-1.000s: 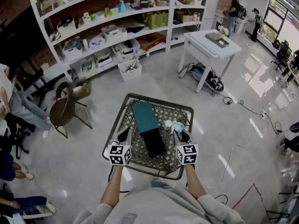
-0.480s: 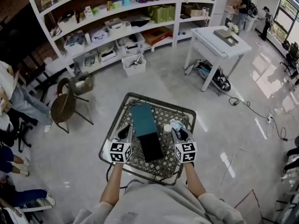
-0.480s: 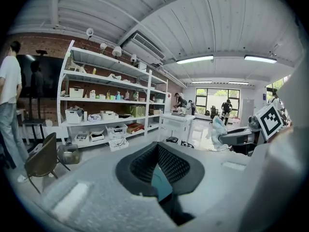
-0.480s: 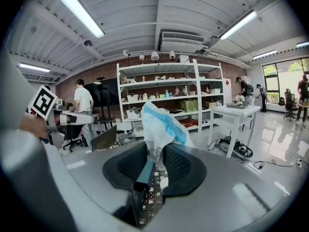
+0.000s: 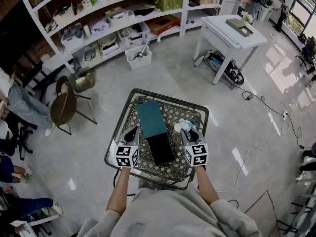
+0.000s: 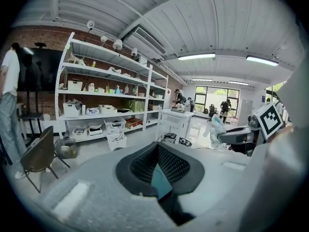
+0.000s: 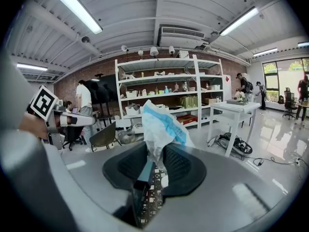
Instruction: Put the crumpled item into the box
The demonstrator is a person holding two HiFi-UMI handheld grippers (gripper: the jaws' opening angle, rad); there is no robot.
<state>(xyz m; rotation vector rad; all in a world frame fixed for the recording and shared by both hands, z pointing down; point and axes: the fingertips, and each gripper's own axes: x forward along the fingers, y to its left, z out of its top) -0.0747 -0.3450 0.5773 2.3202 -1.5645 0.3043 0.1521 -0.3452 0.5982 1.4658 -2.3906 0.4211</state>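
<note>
Jaws of the left gripper (image 5: 132, 133) stand slightly apart, empty, at the table's (image 5: 180, 113) left. The box (image 5: 160, 148) lies mid-table, its inside too dark to read. Right of it, the right gripper (image 5: 188, 131) pinches the crumpled item (image 7: 159, 122), whose lower end is hidden between the pads.

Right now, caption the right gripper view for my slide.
Right gripper pinching a crumpled white-and-blue wrapper above the dark metal lattice table.

right hand-held gripper (image 5: 187, 131) holds crumpled item (image 5: 181, 126) | box (image 5: 150, 118) on mesh table (image 5: 174, 113)
</note>
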